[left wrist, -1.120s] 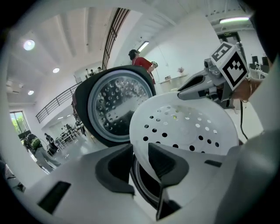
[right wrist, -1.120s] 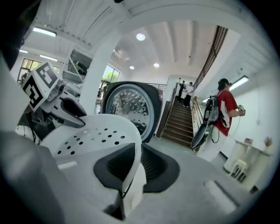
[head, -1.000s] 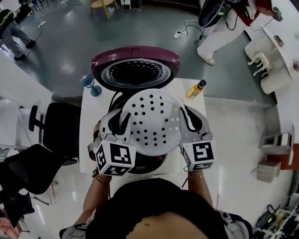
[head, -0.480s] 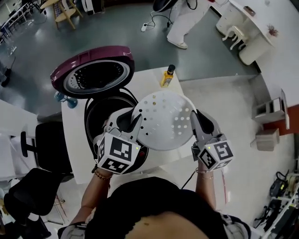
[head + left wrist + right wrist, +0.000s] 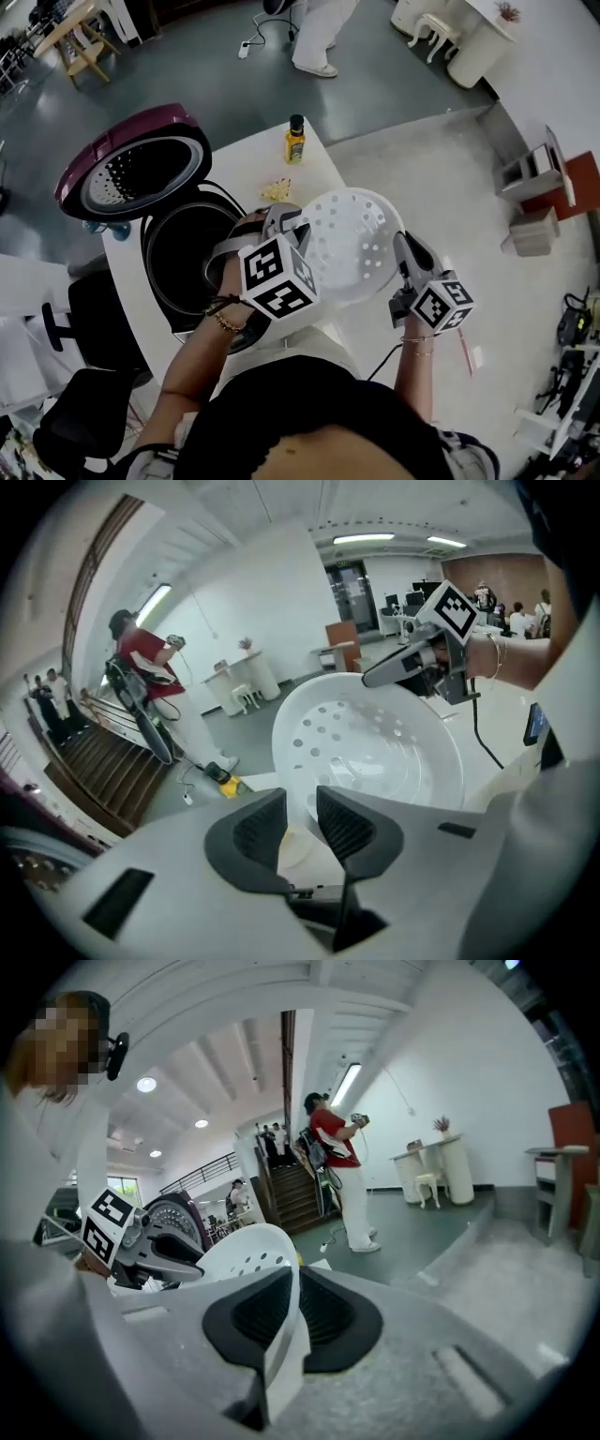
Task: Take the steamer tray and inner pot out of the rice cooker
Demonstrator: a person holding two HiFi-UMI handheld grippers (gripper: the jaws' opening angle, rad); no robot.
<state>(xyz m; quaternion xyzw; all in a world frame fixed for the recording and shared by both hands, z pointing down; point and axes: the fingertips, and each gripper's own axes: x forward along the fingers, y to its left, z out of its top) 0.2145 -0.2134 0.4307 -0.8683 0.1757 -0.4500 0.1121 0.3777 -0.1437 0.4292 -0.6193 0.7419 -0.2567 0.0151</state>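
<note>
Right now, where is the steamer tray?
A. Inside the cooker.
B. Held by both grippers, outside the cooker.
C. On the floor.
B: the left gripper and right gripper each clamp the tray by its rim, beside the open cooker.

The steamer tray (image 5: pixel 352 246) is plain white, dotted with small round holes. The rice cooker (image 5: pixel 164 272) is black inside, its lid (image 5: pixel 131 127) maroon round a silvery, perforated plate. The left tool (image 5: pixel 302 819) and right tool (image 5: pixel 292 1312) are light grey with black ribbed pads. The left cube (image 5: pixel 278 281) and right cube (image 5: pixel 441 305) carry black-and-white square markers. The table (image 5: pixel 248 169) is white, the bottle (image 5: pixel 295 141) yellow, dark-capped.
</note>
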